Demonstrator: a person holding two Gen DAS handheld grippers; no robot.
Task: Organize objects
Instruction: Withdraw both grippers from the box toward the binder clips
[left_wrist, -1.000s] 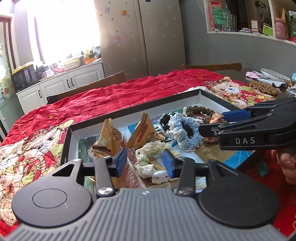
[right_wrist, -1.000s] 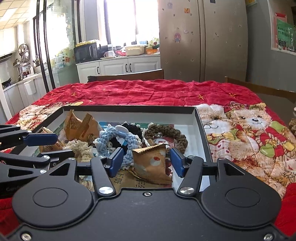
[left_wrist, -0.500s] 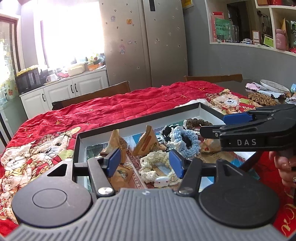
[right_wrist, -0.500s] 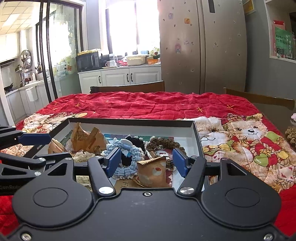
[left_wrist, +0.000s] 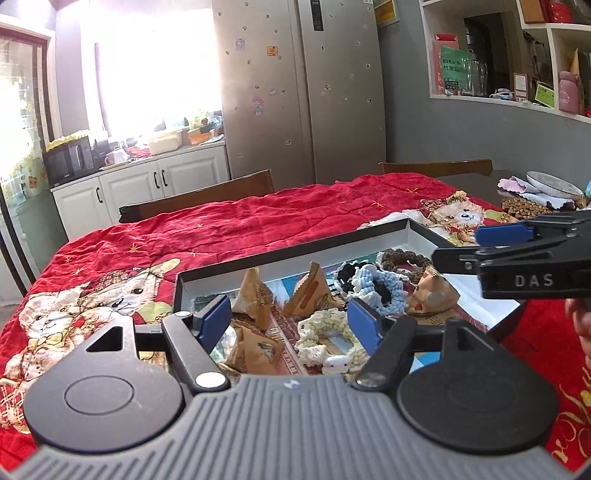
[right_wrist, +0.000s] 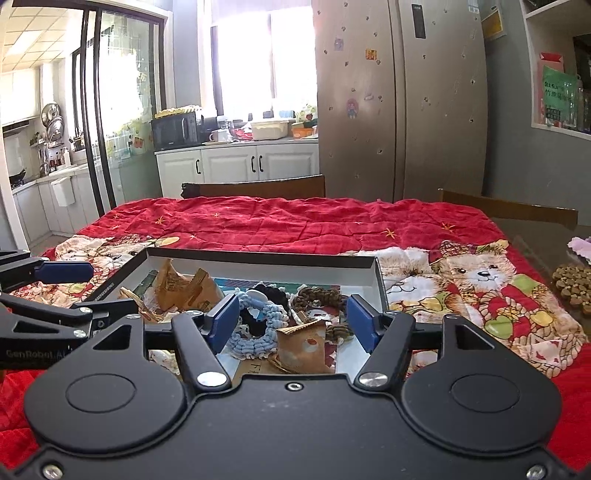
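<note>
The tray (right_wrist: 258, 258), a shallow box with a dark rim and white walls, lies on the red quilt (right_wrist: 295, 225) that covers the surface, in the middle of both views and just beyond the gripper fingers. It holds a loose heap of small things.

In the left wrist view the left gripper (left_wrist: 290, 319) fills the lower half of the frame. Its blue pads stand wide apart, having just been opening, and nothing is gripped between them; past the gap a cream crocheted ring (left_wrist: 325, 332) with a small white charm lies by a brown paper packet (left_wrist: 255, 347). Farther in are two upright folded packets (left_wrist: 308, 295), a blue crocheted ring (left_wrist: 384, 291) and a brown braided ring (left_wrist: 404, 258) near the tray's far wall.

In the right wrist view the right gripper (right_wrist: 291, 319) is at the lower centre. Its jaws have also just been opening and stand well apart, empty, above a brown packet (right_wrist: 304, 347) and the blue ring. The other gripper juts in at the left edge of this frame.

At the right edge of the left view, part of a hand (left_wrist: 581, 321) shows behind the right gripper's black body.

Beyond the tray the quilt runs back to two wooden chair backs (right_wrist: 255, 188), then white cabinets (right_wrist: 236, 164) under a bright window and a tall steel refrigerator (right_wrist: 399, 99).
</note>
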